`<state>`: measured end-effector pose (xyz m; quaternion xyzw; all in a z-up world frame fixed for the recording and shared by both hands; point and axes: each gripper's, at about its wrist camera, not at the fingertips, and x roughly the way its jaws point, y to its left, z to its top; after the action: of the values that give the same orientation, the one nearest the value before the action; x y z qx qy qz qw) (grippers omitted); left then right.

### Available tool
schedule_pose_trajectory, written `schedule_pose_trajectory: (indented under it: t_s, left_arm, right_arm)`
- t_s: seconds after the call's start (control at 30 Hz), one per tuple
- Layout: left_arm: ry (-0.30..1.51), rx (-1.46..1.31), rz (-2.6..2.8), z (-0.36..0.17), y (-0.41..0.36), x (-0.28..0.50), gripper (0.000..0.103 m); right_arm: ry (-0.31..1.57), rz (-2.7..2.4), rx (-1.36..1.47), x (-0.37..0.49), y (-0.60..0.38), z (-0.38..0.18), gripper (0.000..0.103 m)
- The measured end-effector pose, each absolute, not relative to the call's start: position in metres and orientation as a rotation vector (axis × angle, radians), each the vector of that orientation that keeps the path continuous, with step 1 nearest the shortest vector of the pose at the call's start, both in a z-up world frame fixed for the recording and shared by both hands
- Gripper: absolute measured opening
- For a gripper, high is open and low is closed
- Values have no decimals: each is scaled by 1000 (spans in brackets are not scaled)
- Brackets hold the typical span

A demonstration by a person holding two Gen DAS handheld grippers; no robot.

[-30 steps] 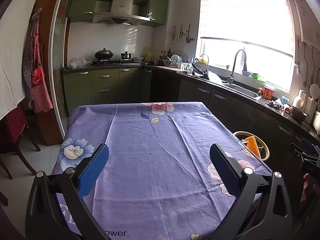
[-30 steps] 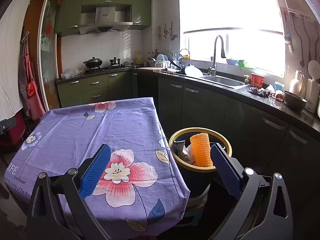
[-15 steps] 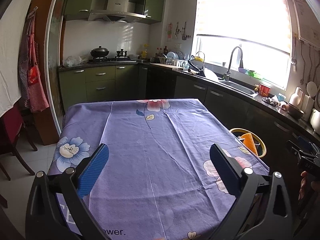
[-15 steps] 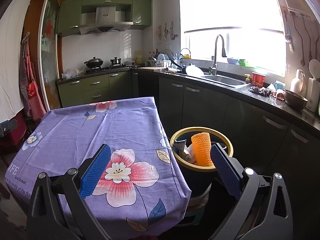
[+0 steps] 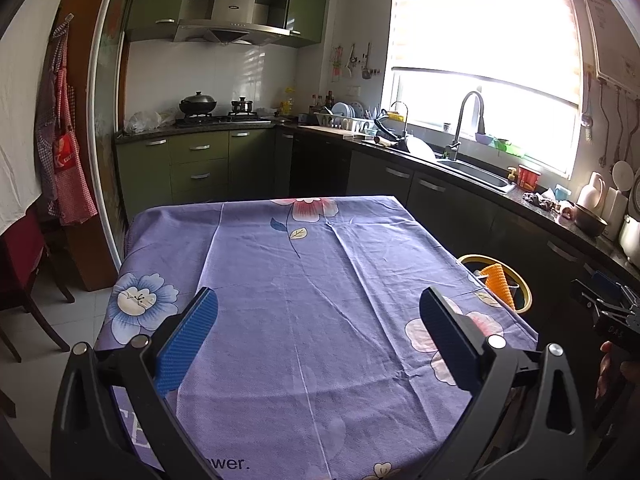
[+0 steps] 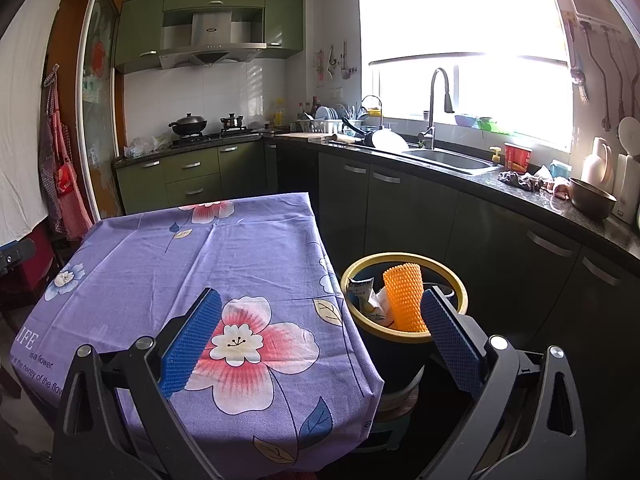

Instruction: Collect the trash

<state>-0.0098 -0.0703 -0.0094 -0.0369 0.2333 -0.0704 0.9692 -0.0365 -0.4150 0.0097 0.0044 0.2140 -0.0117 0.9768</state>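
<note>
The left gripper (image 5: 318, 322) hovers over the near half of a table covered by a purple floral tablecloth (image 5: 288, 280), its 2 blue-padded jaws spread wide apart with nothing between them. At 3 o'clock from it, just past the table's right edge, sits a round trash bin (image 5: 524, 300) with a yellow rim, and an orange foam net sleeve (image 5: 498, 282) pokes up out of it. The right gripper (image 5: 612, 312) shows at the far right edge of that view, with fingers (image 5: 604, 368) of a hand below it.

In the right wrist view, the right gripper (image 6: 318, 322) is also wide apart and empty, held over the table's near right corner. The trash bin (image 6: 460, 292) stands at 2 o'clock from it, just beside the hanging cloth (image 6: 240, 264). Inside, the orange foam net sleeve (image 6: 404, 296) stands upright, with a crumpled white wrapper (image 6: 360, 288) at 9 o'clock from it. The right blue pad overlaps the bin's near rim in the picture; whether they touch I cannot tell
</note>
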Motion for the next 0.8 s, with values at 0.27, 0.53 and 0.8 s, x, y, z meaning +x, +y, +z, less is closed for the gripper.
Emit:
schedule_pose_trajectory:
  t_s: [0.27, 0.53, 0.8]
  left_arm:
    - [473, -68, -140, -10, -71, -9, 96]
    - [476, -60, -141, -12, -70, -8, 96]
    - [481, -53, -144, -13, -70, -8, 96]
  right_arm:
    - [433, -23, 10, -36, -415, 10, 98]
    - [435, -23, 10, -36, -412, 8, 98]
    - [436, -21, 10, -35, -412, 5, 98]
